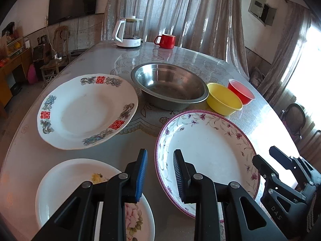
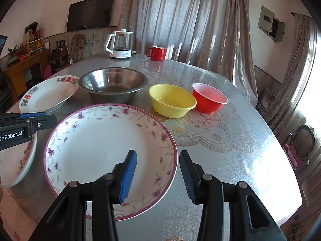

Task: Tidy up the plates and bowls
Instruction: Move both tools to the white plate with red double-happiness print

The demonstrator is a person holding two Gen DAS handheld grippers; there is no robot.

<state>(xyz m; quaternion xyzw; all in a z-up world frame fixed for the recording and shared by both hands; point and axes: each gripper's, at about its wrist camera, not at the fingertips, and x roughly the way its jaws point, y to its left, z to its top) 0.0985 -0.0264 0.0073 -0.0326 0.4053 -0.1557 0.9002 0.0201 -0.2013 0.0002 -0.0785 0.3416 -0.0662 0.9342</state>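
Nearest right, a white plate point(image 2: 104, 150) carries a purple-pink rim band and small purple flowers on thin vines. At near left, a white plate point(image 1: 66, 182) bears a pink peony. The far-left white plate point(image 1: 84, 110) shows red double-happiness characters between blue-grey blossoms. Beyond stand a grey steel bowl point(image 2: 113, 84), a yellow bowl point(image 2: 172, 100) and a red bowl point(image 2: 209, 97); a lace-patterned cloth point(image 2: 210, 132) lies beneath.

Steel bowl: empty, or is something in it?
Empty. The steel bowl stands upright on the table, and both wrist views show only its bare metal bottom.
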